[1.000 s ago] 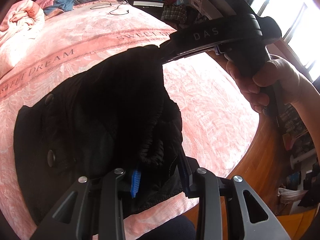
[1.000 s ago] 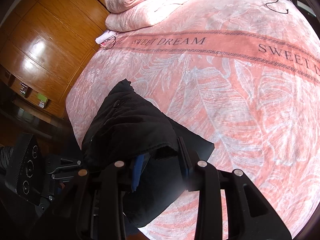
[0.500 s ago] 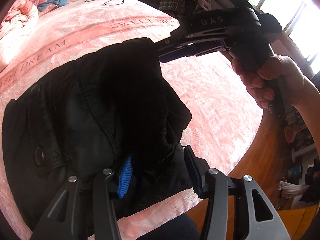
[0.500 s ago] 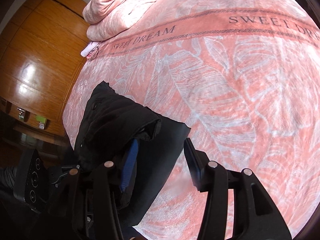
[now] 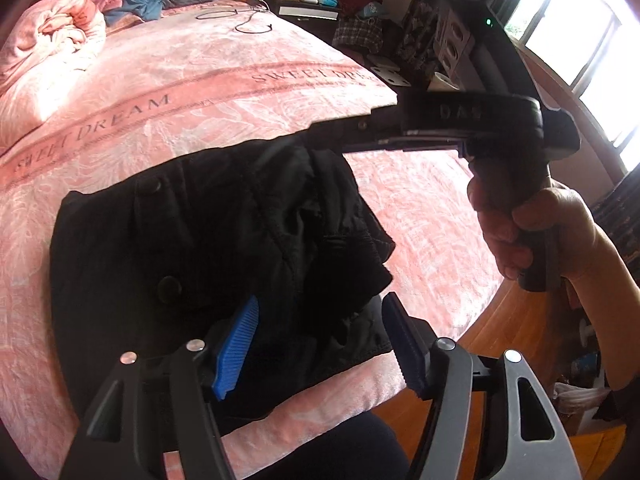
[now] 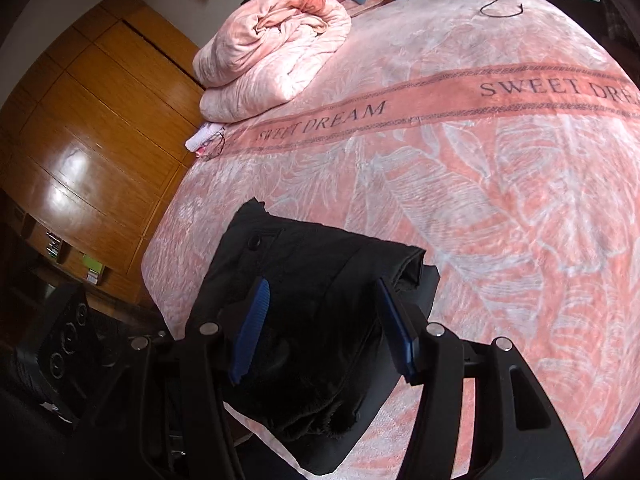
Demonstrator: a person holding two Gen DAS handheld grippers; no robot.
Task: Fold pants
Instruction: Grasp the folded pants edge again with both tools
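Observation:
Black pants (image 5: 180, 240) lie folded in a thick bundle on the pink bed blanket (image 5: 200, 92), close to its front edge. My left gripper (image 5: 320, 344) hovers over the near end of the bundle. Its jaws are opening, and the blue pads (image 5: 236, 344) stand clear of the cloth lying between them. A hand holds my right gripper (image 5: 320, 136) at the far right edge of the pants. In the right wrist view my right gripper (image 6: 323, 330) is open above the pants (image 6: 320, 272), its pads wide on either side of the top fold without pressing it.
A rolled pink quilt (image 6: 272, 52) and loose clothes (image 5: 140, 4) lie at the head of the bed, with a black cable (image 5: 248, 24) nearby. A wooden wardrobe (image 6: 80, 140) stands past the bed's left side, and wooden floor (image 5: 500, 340) shows off its right side.
Both grippers have opened and let go of the black cloth. The lifted fold has dropped onto the bundle, which now lies lower and flatter. Both grippers have drawn back a little.

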